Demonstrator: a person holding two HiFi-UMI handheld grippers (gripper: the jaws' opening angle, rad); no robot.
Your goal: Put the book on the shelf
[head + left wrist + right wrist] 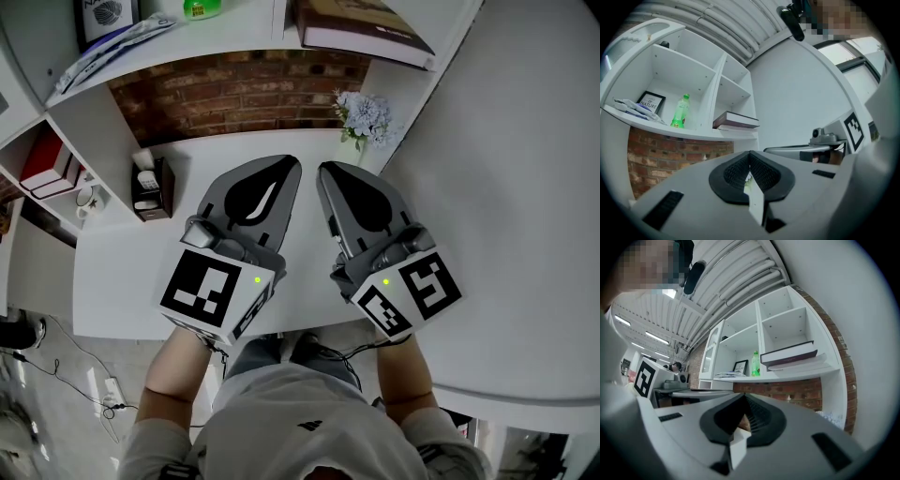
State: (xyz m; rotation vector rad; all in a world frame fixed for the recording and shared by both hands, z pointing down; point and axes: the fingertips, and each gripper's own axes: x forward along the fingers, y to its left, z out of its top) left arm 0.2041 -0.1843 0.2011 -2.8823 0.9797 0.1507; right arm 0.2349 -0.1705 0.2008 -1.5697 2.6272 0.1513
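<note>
A dark-covered book [361, 28] lies flat in the right-hand compartment of the white shelf [234, 42] above the desk. It also shows in the left gripper view as the book [736, 121] and in the right gripper view as the book [787, 355]. My left gripper [291, 164] and right gripper [328, 171] hang side by side over the white desk [122, 272], below the shelf and apart from the book. Both are shut with nothing between the pads: left gripper [750, 171], right gripper [744, 416].
A green bottle [680, 111], a framed picture [650, 102] and loose papers [635, 108] sit in the shelf's left compartment. A black organiser box [150, 187] and a small flower bunch [366, 117] stand at the desk's back by the brick wall. Red books [47, 164] fill a lower shelf at left.
</note>
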